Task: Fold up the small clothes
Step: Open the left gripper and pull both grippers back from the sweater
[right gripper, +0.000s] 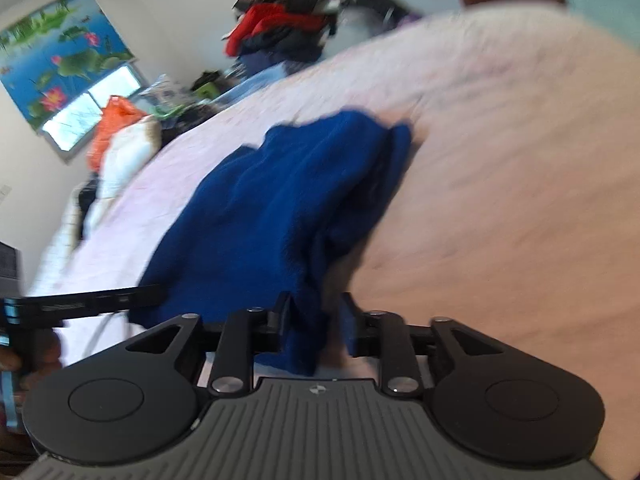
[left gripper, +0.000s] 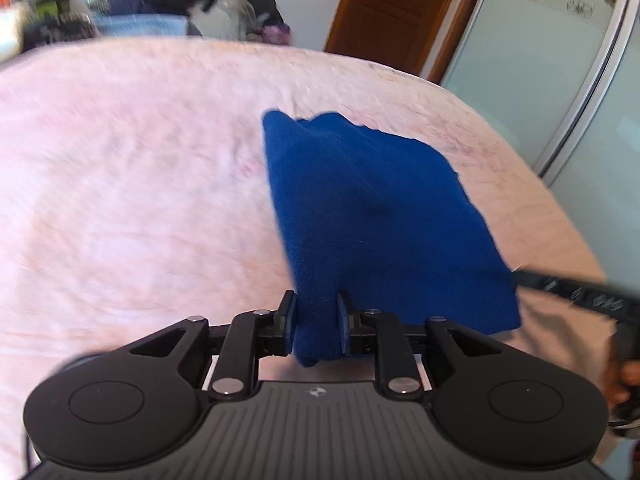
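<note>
bedspread point(left gripper: 140, 200) pink, blue garment point(left gripper: 372, 208) atop; left jaws pinch it – right jaws loosened around it

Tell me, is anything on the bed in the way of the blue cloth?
Nothing visible. The blue cloth hangs from the left gripper over bare pink bedcover; the clutter sits beyond the bed's far edge.

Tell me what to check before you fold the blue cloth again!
1. Left gripper pinching the blue cloth: ok, pads pressed on a bunched corner.
2. Right gripper gripping the cloth: not ok, fabric touches one pad, a gap shows beside the other.
3. Cloth lying flat: not ok, it is rumpled and layered in the right wrist view.
4. Room on the pink bed cover for laying it down: ok.
5. Corners lined up: cannot tell, pictures are blurred.
</note>
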Demonstrator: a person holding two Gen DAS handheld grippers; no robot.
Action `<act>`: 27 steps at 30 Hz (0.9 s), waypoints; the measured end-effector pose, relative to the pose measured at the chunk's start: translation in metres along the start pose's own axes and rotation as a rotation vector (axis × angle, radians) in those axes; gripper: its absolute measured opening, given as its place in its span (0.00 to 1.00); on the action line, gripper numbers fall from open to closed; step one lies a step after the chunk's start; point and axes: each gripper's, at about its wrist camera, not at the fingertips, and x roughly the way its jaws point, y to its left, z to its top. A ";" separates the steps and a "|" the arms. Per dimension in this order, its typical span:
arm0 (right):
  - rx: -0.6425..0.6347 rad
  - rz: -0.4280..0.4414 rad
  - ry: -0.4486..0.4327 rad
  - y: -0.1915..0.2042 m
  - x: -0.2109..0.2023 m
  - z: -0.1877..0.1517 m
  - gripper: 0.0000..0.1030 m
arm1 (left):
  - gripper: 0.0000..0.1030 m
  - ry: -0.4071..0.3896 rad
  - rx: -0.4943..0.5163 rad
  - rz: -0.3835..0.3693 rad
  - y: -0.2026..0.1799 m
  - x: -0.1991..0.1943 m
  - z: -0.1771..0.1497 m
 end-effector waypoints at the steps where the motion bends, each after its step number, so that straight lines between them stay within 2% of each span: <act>1: -0.048 -0.050 -0.042 0.009 -0.009 -0.001 0.35 | 0.23 -0.005 0.016 0.024 -0.003 -0.001 -0.001; 3: -0.129 -0.103 -0.113 0.028 -0.019 -0.003 0.43 | 0.28 -0.012 0.026 0.075 -0.010 0.000 -0.005; 5: -0.157 -0.077 -0.140 0.042 -0.018 -0.008 0.44 | 0.28 -0.021 0.040 0.116 -0.017 0.002 -0.010; 6: -0.170 -0.040 -0.136 0.048 -0.014 -0.012 0.49 | 0.28 -0.026 0.053 0.135 -0.021 0.004 -0.013; 8: -0.197 -0.008 -0.110 0.056 0.001 -0.018 0.48 | 0.29 -0.029 0.083 0.164 -0.028 0.005 -0.017; 13: -0.243 -0.108 -0.057 0.067 0.025 -0.034 0.53 | 0.31 -0.043 0.115 0.202 -0.036 0.004 -0.022; 14: -0.231 -0.106 -0.066 0.069 0.024 -0.036 0.54 | 0.36 -0.048 0.115 0.212 -0.037 0.005 -0.024; 15: -0.223 -0.108 -0.071 0.070 0.024 -0.038 0.60 | 0.46 -0.054 0.114 0.223 -0.038 0.005 -0.025; 16: -0.221 -0.107 -0.076 0.074 0.023 -0.041 0.68 | 0.51 -0.063 0.112 0.238 -0.040 0.004 -0.026; 17: -0.226 -0.104 -0.078 0.076 0.024 -0.042 0.71 | 0.59 -0.072 0.113 0.250 -0.041 0.004 -0.027; 18: -0.239 -0.104 -0.079 0.078 0.025 -0.046 0.75 | 0.60 -0.081 0.119 0.259 -0.043 0.003 -0.029; 22: -0.327 -0.161 -0.092 0.092 0.027 -0.059 0.79 | 0.60 -0.085 0.142 0.281 -0.048 0.002 -0.035; 27: -0.364 -0.169 -0.073 0.101 0.027 -0.063 0.89 | 0.60 -0.070 0.120 0.276 -0.047 0.003 -0.039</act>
